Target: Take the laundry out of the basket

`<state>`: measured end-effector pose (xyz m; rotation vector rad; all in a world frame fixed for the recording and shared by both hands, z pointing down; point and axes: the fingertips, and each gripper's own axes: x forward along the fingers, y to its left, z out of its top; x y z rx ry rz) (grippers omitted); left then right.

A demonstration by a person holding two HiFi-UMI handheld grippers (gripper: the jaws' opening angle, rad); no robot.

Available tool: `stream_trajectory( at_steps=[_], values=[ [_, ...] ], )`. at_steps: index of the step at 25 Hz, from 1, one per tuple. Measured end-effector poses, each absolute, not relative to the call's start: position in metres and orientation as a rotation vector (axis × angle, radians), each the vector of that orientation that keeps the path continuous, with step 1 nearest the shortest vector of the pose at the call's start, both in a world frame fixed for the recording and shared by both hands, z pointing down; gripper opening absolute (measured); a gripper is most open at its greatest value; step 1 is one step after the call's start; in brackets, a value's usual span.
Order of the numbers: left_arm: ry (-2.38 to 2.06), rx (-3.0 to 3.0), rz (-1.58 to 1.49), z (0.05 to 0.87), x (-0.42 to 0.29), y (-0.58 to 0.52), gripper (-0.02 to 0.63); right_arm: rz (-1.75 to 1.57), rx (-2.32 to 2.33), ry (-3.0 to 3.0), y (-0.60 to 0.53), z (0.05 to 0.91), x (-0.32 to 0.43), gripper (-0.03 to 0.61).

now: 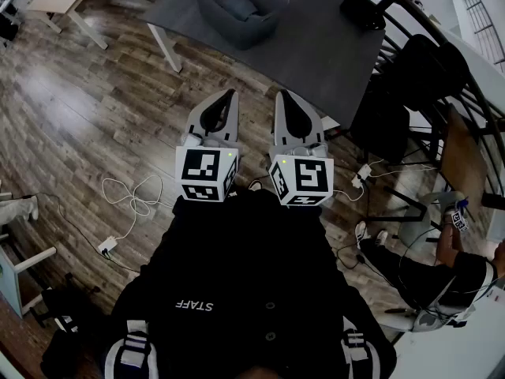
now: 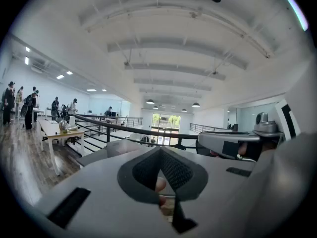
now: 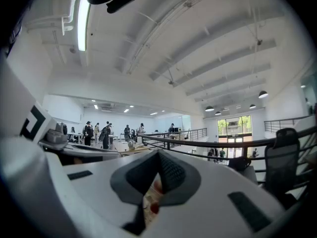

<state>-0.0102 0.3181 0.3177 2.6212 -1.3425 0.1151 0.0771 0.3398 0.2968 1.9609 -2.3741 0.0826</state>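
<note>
Laundry [image 1: 235, 5], a pale grey-blue bundle, is lying inside the grey basket [image 1: 254, 38], which is standing on the dark grey table [image 1: 316, 61] near its far left end. A black object [image 1: 363, 13] is sitting on the same table, towards its right edge and well apart from the basket.

Both tools are hovering over the wooden floor [image 1: 71, 109], short of the table's near edge and well apart from the basket. The left tool [image 1: 230, 95] is pointing forward with its jaws pressed together and nothing between them. The left gripper view is showing the same: the left tool's dark pads [image 2: 171, 170] are meeting at the tip, with only the ceiling and a railing beyond.

The right tool [image 1: 282, 95] is hanging just beside the left one, parallel to it, with its jaws likewise closed and empty. In the right gripper view its pads [image 3: 168, 171] are touching at the point. The marker cubes [image 1: 207, 174] [image 1: 301, 180] are sitting side by side just in front of the person's black top [image 1: 245, 290].

A white cable [image 1: 134, 196] is coiling on the floor to the left. Black chairs [image 1: 418, 69] are standing to the right of the table, and a second person [image 1: 442, 279] is sitting on the floor at the lower right.
</note>
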Motion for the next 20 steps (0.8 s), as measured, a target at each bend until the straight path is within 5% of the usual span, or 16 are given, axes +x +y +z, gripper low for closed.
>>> stream_trajectory(
  at_steps=[20],
  values=[
    [-1.351, 2.579, 0.133, 0.340, -0.059, 0.288, 0.000, 0.147, 1.983, -2.442, 0.307, 0.306, 0.038, 0.013]
  ],
)
